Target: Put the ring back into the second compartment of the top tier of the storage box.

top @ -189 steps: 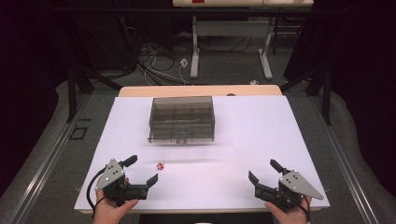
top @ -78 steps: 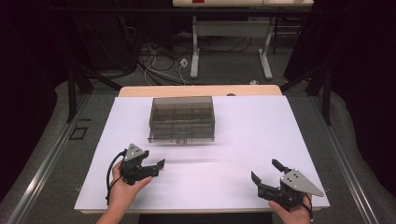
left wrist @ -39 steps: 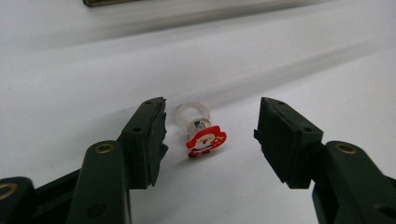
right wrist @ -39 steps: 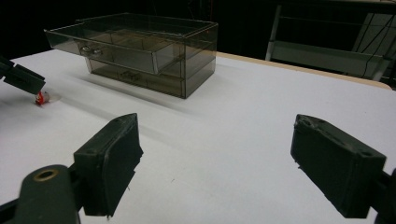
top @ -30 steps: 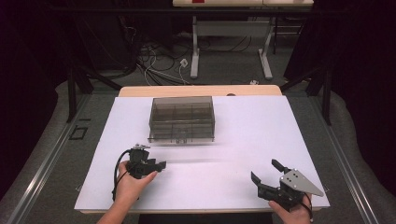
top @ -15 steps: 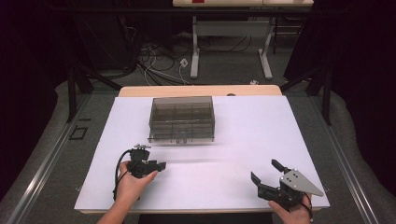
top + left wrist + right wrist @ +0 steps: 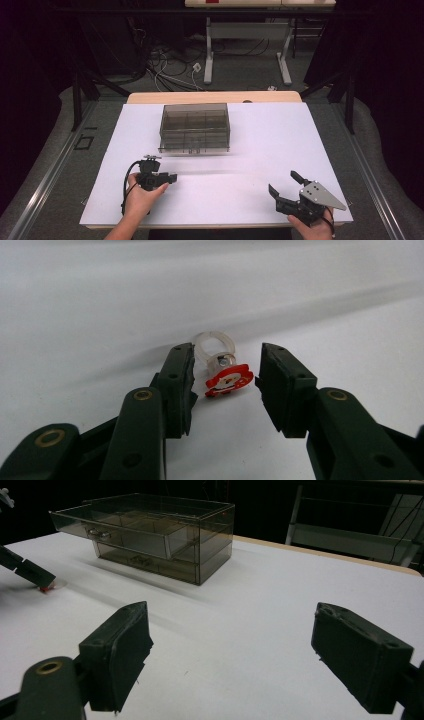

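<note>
A small clear plastic ring with a red and white charm (image 7: 224, 371) lies on the white table. My left gripper (image 7: 226, 380) is low over it, open, with one jaw on either side of the ring and small gaps to both. From above, the left gripper (image 7: 167, 177) sits at the table's front left, tips pointing right. My right gripper (image 7: 284, 188) rests open at the front right with nothing between its jaws (image 7: 230, 645). A smoky clear drawer box (image 7: 195, 127) stands at the middle back; its upper drawer (image 7: 120, 532) is pulled out a little.
The white table cover (image 7: 260, 150) spreads wide between the grippers and the box. A wooden table edge (image 7: 215, 96) runs behind the box. Beyond it are desk legs and cables (image 7: 170, 65) on the floor.
Over six seconds my left gripper moved forward and right to the ring and lowered around it. In the last second it has barely shifted. The right gripper stayed put.
</note>
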`<state>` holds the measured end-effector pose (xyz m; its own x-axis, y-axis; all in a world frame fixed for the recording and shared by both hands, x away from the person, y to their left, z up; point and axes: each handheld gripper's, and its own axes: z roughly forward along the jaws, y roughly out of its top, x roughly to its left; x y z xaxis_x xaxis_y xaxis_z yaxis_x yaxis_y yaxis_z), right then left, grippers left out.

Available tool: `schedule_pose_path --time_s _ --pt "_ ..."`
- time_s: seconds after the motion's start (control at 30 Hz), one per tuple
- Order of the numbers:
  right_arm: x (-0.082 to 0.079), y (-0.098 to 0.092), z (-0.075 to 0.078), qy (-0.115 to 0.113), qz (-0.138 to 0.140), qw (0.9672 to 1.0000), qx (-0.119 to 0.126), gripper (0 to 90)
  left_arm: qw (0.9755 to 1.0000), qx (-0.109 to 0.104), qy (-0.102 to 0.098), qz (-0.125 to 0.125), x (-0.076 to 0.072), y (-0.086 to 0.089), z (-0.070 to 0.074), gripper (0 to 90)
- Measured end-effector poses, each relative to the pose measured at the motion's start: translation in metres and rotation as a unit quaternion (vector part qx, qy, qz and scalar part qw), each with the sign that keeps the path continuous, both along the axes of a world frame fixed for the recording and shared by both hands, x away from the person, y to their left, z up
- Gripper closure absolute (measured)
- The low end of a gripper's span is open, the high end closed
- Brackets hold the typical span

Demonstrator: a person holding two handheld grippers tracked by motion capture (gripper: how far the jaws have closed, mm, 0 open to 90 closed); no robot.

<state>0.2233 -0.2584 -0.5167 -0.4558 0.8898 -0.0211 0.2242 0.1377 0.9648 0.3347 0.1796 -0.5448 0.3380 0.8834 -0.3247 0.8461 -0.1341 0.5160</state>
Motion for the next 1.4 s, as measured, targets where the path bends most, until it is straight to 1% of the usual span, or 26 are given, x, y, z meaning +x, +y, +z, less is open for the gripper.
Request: schedule_pose_path --time_s 0.3,0.33,0.37,0.4,0.53,0.6,0.63,0.73,0.87,1.4 --pt "-0.0002 0.0005 0.0 0.0 0.002 1.0 0.002 15.1 1.0 0.004 0.002 0.004 -0.0008 -0.0009 0.0001 60.7" --pt "-0.0001 0.0004 0.0 -0.001 0.001 1.0 0.002 15.1 1.0 0.003 0.004 -0.002 -0.0006 -0.0003 0.0005 61.0" --pt "-0.0001 0.0004 0.0 -0.001 0.001 1.0 0.002 15.1 1.0 0.003 0.004 -0.002 -0.0006 -0.0003 0.0005 61.4" --pt "-0.0001 0.0002 0.0 0.0 0.001 1.0 0.002 15.1 1.0 0.005 0.002 0.001 -0.0007 -0.0008 0.0001 61.9" --pt "0.0 0.0001 0.0001 0.0 0.001 1.0 0.0 15.0 1.0 0.005 0.003 0.002 -0.0007 -0.0008 0.0002 63.4" --pt "0.0001 0.0001 0.0 0.0 0.002 1.0 0.0 15.0 1.0 0.006 0.002 0.001 -0.0007 -0.0009 0.0 64.5" --pt "-0.0001 0.0003 0.0 0.001 0.002 1.0 0.001 15.1 1.0 0.006 0.006 -0.003 -0.0006 -0.0006 0.0006 65.0" --pt "0.0002 0.0002 0.0 0.0 0.002 1.0 0.0 15.1 0.9999 0.011 0.002 0.002 -0.001 -0.0019 0.0001 66.2" --pt "-0.0002 0.0005 0.0001 0.001 0.002 1.0 0.0 15.1 1.0 0.006 0.005 0.001 -0.001 -0.0022 0.0 67.4" --pt "0.0002 0.0003 0.0 0.0 0.001 1.0 0.0 15.1 1.0 0.006 0.006 0.001 -0.0008 -0.0022 -0.0001 68.4"
